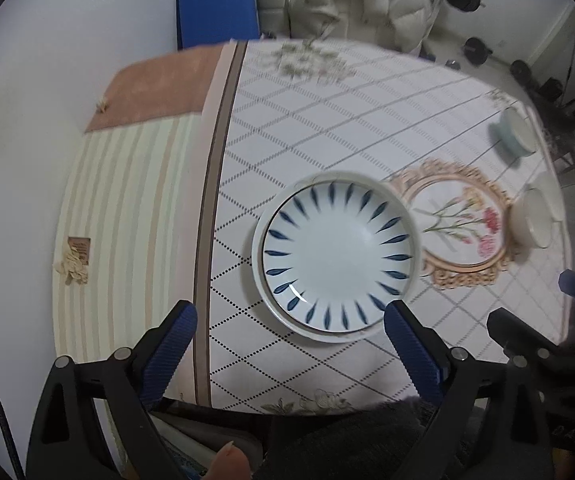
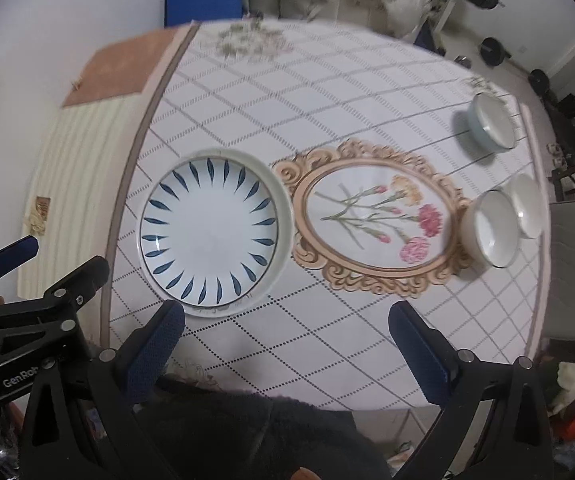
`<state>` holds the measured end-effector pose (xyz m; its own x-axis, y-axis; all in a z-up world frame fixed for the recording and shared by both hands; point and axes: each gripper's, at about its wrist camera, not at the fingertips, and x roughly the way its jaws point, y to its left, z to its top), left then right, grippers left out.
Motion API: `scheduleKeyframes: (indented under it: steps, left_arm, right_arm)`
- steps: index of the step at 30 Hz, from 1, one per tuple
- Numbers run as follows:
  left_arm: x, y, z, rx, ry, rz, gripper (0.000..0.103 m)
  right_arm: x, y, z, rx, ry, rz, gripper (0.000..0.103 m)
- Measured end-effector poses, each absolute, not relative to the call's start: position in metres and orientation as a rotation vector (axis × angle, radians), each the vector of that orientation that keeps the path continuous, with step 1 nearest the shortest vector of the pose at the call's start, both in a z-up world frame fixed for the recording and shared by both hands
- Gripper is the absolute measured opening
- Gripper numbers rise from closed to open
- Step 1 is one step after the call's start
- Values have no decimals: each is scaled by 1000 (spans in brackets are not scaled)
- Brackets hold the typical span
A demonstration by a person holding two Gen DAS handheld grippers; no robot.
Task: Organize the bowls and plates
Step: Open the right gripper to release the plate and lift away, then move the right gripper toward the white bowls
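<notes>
A patterned tablecloth (image 2: pixel 327 92) covers the table: the plates (image 2: pixel 211 232) sit stacked centre-left, three bowls (image 2: pixel 491 232) grouped at the right edge (sorted by kind, it seems). Left gripper (image 1: pixel 289 320) and right gripper (image 2: pixel 285 318) hover spread wide, empty.

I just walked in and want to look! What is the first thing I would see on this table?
Your eye lands first on the big white plate with dark blue leaf strokes fanning around its inside, toward the left of the table. Just right of it, printed on the cloth, is a gold oval frame with pink and yellow flowers. Further right sit two white bowls close together, and behind them a pale blue-green bowl.
</notes>
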<state>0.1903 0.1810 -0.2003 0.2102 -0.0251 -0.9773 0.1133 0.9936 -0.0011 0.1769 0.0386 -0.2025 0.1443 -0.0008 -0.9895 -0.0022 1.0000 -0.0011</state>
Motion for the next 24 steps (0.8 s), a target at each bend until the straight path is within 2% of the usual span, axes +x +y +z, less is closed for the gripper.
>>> scheduleKeyframes:
  steps: [13, 24]
  left_arm:
    - [155, 173, -115, 45, 1250, -101, 96]
    - [149, 186, -81, 14, 1216, -80, 96]
  right_arm:
    - [138, 22, -103, 6, 1289, -10, 103]
    - [136, 25, -67, 17, 1267, 16, 103]
